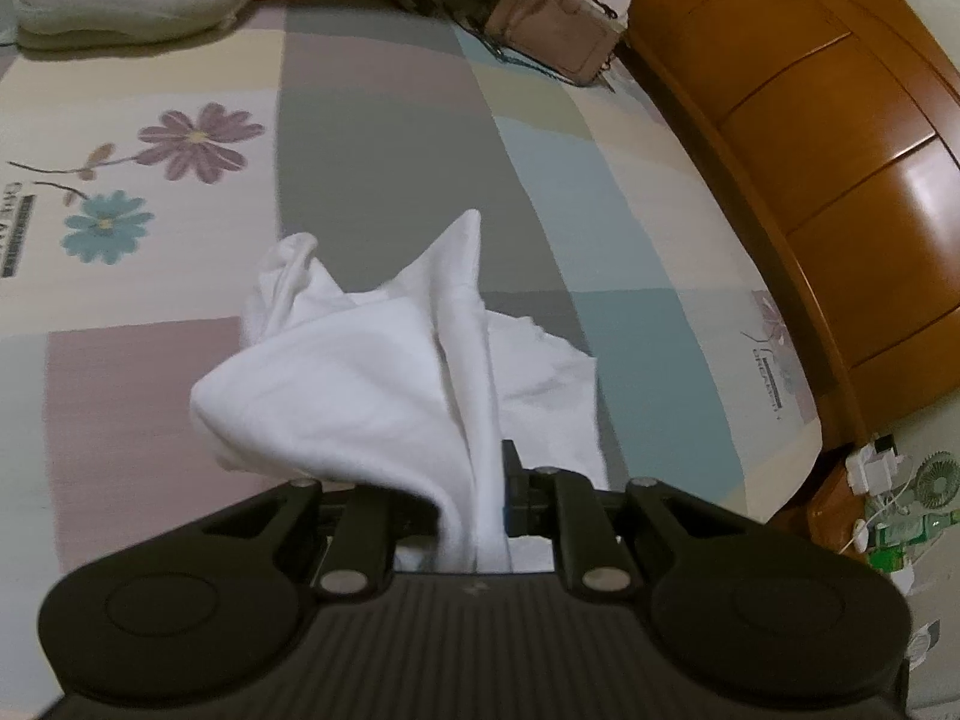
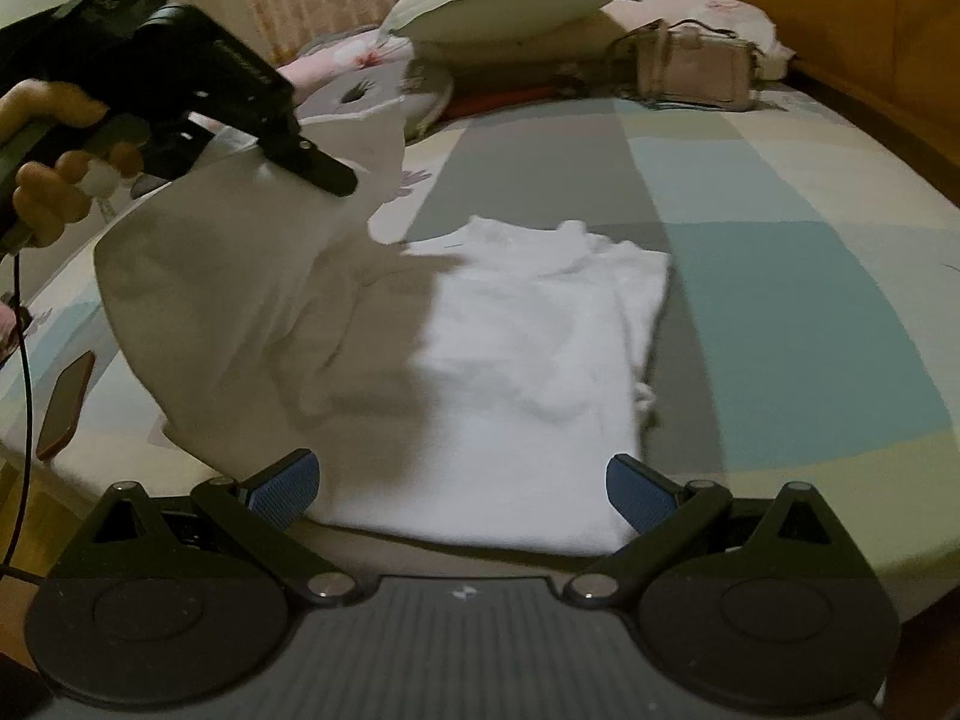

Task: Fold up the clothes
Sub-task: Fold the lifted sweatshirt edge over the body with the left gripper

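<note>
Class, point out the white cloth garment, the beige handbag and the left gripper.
white cloth garment (image 2: 528, 360), right wrist view, flat middle.
beige handbag (image 2: 696, 75), right wrist view, front panel.
left gripper (image 2: 327, 171), right wrist view, fingertips clamping cloth.

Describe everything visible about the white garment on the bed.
The white garment is plain, soft, knit-looking cloth without any print. Its right portion lies flat on the patchwork bed sheet, already doubled, with layered edges along its right side. Its left portion is lifted off the bed, hanging in shadowed folds from the left gripper, whose jaws are shut on a bunched edge. The right gripper hovers open over the near hem, its blue pads on either side, apparently not pressing it.
</note>
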A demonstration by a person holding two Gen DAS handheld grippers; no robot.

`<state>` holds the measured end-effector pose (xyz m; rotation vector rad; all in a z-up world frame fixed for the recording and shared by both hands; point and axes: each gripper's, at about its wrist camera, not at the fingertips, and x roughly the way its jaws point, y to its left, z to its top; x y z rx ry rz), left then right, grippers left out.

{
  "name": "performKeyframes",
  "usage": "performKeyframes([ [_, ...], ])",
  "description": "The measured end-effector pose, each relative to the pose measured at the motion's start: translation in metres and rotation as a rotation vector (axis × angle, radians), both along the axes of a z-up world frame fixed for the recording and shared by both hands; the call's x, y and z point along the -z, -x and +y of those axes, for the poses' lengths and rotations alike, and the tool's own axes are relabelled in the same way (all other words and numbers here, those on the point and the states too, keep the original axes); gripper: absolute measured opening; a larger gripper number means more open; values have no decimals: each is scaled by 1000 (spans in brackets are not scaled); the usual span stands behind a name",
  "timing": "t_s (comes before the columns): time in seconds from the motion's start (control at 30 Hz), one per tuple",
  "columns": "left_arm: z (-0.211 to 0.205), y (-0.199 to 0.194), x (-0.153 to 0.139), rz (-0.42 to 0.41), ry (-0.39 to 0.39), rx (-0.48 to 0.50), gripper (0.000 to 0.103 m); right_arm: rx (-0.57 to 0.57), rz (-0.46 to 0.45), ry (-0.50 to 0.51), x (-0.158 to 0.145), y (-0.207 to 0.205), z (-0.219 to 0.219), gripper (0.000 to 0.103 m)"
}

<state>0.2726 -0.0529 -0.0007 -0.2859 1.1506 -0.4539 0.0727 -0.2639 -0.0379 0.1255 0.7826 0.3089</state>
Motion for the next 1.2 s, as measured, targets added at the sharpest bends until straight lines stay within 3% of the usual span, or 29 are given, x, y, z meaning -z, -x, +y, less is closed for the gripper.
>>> performKeyframes([
  [0.37,-64,-13,28,70,-61,25,14,94,-6,-23,5,13,-37,103],
  [0.73,-90,-20,38,112,-104,5,15,131,4,-52,11,15,-52,103],
  [1.03,-91,-26,39,147,-71,-14,27,140,23,-54,17,14,-56,103],
  [1.13,-88,-28,35,154,-39,-11,38,138,30,-54,19,14,-56,103],
  [1.2,-86,-28,28,138,-14,-7,39,137,34,-56,21,14,-56,103],
])
